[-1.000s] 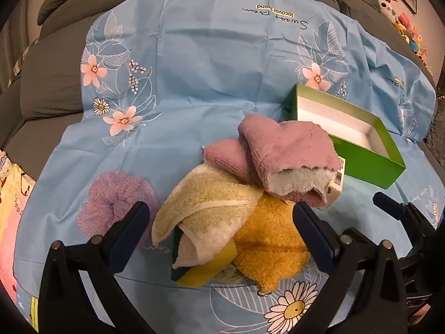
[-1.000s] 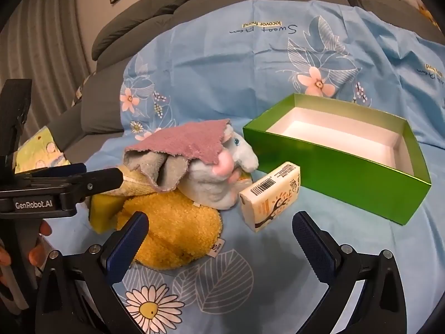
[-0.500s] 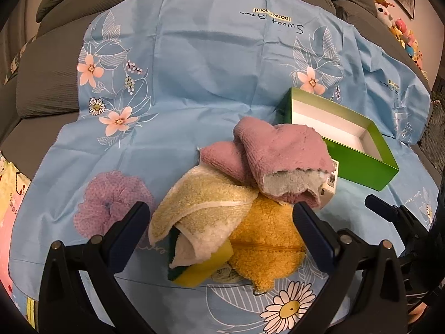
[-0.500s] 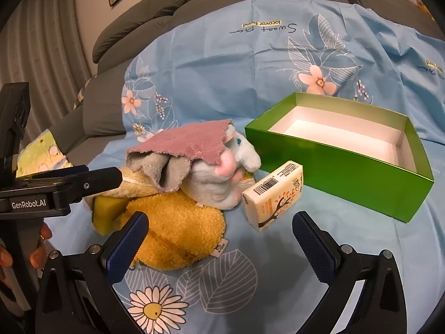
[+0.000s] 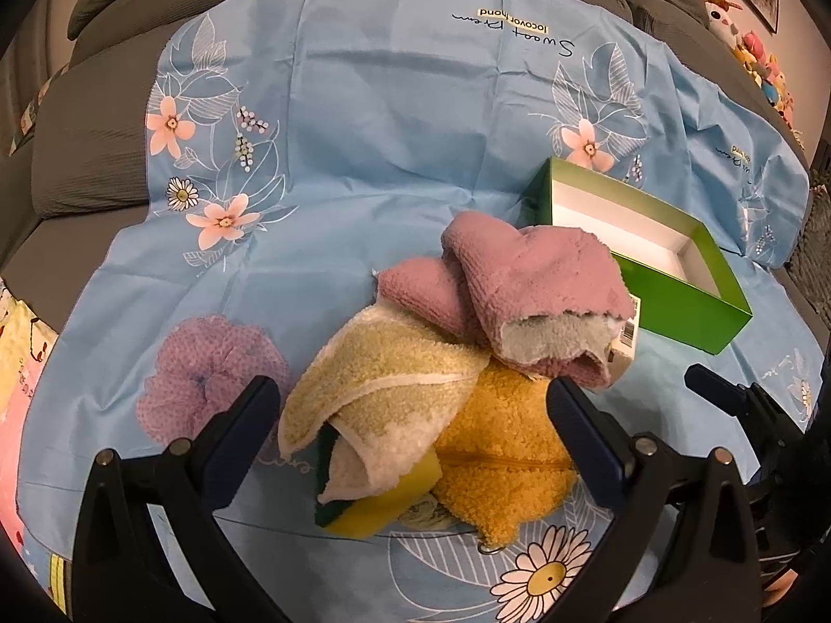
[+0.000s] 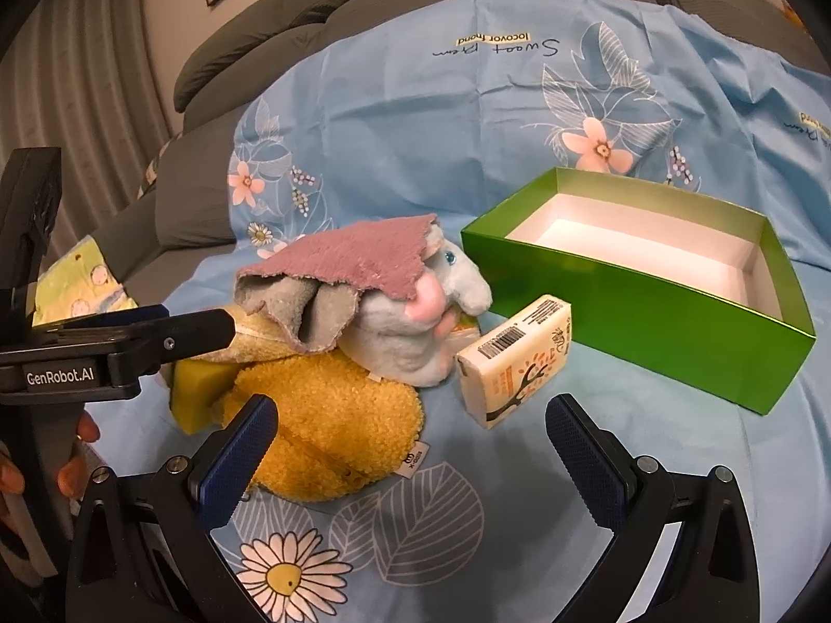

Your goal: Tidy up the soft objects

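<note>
A heap of soft things lies on the blue floral cloth. A pink towel drapes over a grey plush toy. Below it are a pale yellow towel, a yellow sponge and an orange fuzzy pouch. A tissue pack leans beside the plush. A lilac scrunchie lies left of the heap. The green box stands empty to the right. My left gripper hangs open over the heap's near side. My right gripper is open, short of the pouch and tissue pack.
The cloth covers a grey sofa whose cushions rise behind. Plush toys sit at the far right. A patterned cloth lies at the left edge. A hand grips the left tool's handle.
Both grippers have drawn back slightly from the heap and the views have drifted a little. Nothing was taken hold of; the objects have not moved.
</note>
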Motion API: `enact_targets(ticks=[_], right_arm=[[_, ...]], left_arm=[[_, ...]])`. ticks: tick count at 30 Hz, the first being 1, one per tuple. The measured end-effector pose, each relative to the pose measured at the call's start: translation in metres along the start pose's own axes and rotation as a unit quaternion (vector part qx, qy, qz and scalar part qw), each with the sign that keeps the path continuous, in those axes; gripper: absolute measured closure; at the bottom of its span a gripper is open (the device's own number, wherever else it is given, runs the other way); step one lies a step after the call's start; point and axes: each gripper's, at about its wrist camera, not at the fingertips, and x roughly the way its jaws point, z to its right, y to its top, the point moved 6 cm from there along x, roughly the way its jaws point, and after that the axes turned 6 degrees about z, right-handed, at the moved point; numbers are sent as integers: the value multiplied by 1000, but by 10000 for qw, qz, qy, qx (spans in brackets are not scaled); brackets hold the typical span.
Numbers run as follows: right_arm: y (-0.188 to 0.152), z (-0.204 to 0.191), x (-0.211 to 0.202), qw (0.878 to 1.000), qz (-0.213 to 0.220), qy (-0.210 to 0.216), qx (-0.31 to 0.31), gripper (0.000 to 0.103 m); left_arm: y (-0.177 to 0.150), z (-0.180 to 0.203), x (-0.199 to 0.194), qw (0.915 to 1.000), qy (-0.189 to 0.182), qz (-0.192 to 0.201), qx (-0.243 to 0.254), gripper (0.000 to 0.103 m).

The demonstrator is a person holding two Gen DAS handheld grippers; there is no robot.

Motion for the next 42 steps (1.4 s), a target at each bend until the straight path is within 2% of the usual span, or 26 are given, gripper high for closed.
enact_targets(ticks=[30,37,42], right_arm=[[-3,-5,1,9999,9,17,-137,0],[-2,-2,1,9999,13,-39,-114,0],[-2,-2,-2,9999,43,-54,-152,0]], left_arm=[[0,0,0,9999,-97,-28,-73,1],[-1,5,-3,9997,-240,4,-58,1],[0,7,-2,9998,-185,27,15,1]])
